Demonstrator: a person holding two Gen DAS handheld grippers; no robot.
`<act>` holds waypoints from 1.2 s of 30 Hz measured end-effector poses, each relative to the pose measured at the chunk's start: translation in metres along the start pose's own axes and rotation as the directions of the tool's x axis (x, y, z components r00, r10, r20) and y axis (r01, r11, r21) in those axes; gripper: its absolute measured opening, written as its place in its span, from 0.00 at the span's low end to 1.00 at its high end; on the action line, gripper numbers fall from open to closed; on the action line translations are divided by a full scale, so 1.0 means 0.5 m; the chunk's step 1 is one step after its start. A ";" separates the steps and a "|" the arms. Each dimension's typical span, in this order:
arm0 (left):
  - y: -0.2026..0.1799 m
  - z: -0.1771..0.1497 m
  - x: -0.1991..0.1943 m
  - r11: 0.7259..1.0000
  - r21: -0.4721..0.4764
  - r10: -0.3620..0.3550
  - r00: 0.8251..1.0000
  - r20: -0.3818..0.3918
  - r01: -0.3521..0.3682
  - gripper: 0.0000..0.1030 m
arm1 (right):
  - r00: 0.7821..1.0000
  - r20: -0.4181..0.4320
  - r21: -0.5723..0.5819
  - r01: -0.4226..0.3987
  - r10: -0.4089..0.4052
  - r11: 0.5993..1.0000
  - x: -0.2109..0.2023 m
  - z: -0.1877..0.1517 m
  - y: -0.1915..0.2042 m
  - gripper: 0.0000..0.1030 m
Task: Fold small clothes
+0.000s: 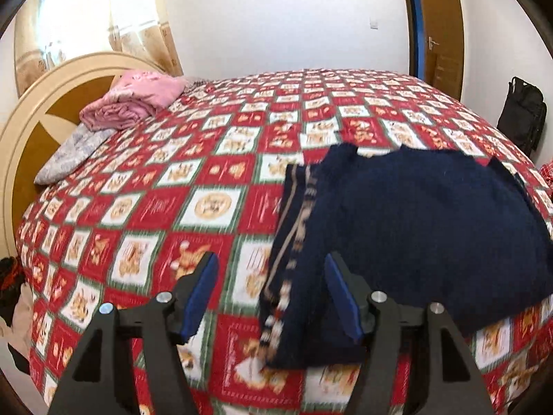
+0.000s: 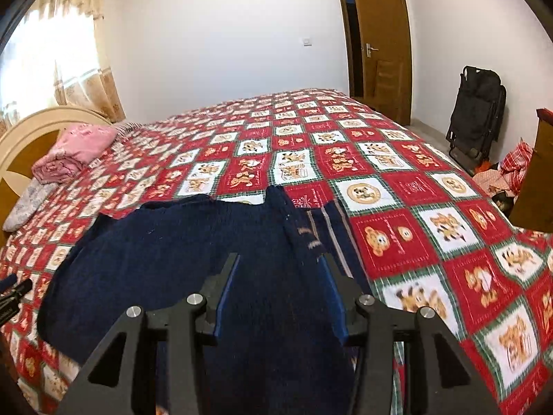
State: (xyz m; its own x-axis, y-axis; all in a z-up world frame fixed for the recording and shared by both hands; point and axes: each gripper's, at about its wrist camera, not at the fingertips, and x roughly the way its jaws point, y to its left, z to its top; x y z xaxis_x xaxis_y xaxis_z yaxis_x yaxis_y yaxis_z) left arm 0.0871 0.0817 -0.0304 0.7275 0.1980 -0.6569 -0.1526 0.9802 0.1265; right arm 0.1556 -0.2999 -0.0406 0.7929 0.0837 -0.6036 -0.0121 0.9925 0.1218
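Spread flat on the red patchwork bedspread: a navy knitted sweater, patterned sleeve folded in along its left edge. Left gripper with jaws wide apart, hovering over that sleeve edge, nothing between the blue pads (right finger over the knit, left finger over bare bedspread). Right gripper likewise spread open, poised above the sweater near its right side, the banded sleeve just ahead of the right finger; contact with the fabric impossible to tell. Pink folded bedding and a grey-patterned pillow well apart by the headboard. Brown door beyond.
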 end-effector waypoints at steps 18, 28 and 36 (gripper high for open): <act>-0.088 0.052 0.094 0.999 0.026 0.039 0.997 -0.062 -0.037 0.68 | 0.989 -0.126 0.022 0.086 -0.082 0.996 0.166 -0.026 -0.076 0.46; -0.079 0.044 0.124 0.998 0.003 0.060 0.993 -0.102 -0.060 0.68 | 0.998 -0.045 0.175 0.053 -0.046 0.983 0.079 -0.015 -0.091 0.46; -0.075 0.042 0.132 0.999 -0.023 0.037 0.992 -0.122 -0.040 0.68 | 0.996 -0.018 -0.006 -0.089 0.089 0.996 -0.007 -0.055 0.072 0.48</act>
State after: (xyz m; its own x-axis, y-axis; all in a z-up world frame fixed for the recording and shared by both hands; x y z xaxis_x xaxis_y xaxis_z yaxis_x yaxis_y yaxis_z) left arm 0.1548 0.0581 -0.0627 0.6340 0.2316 -0.7378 -0.1973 0.9710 0.1353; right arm 0.1355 -0.2620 -0.0556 0.7775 0.1734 -0.6045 -0.0865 0.9816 0.1703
